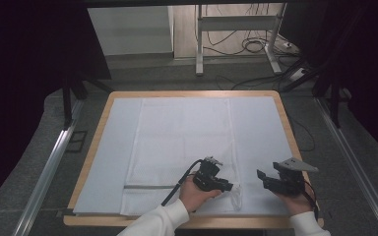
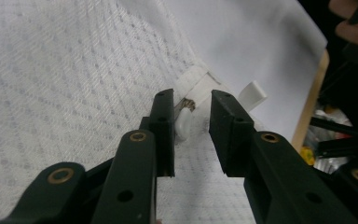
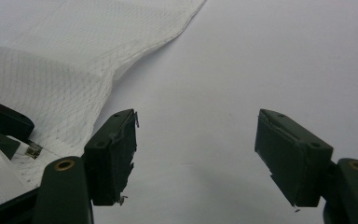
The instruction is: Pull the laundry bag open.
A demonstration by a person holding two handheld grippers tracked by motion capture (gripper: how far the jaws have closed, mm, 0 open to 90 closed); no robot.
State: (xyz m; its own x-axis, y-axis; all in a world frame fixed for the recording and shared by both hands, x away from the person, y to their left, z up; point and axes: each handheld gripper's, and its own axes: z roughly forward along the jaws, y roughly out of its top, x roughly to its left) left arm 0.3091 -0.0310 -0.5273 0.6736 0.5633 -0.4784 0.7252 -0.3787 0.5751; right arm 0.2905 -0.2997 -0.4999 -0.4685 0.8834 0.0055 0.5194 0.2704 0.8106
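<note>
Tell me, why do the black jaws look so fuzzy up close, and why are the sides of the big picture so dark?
In the left gripper view the left gripper sits too near the lens, so its jaws blur while the white mesh cloth stays fairly sharp. The right gripper blurs likewise in the right gripper view. In the high view, light falls on the table, and the room around it is unlit.

Grey floor point(image 1: 39, 147), desk frame point(image 1: 236, 29) — tangled cables point(image 1: 256, 46)
</note>
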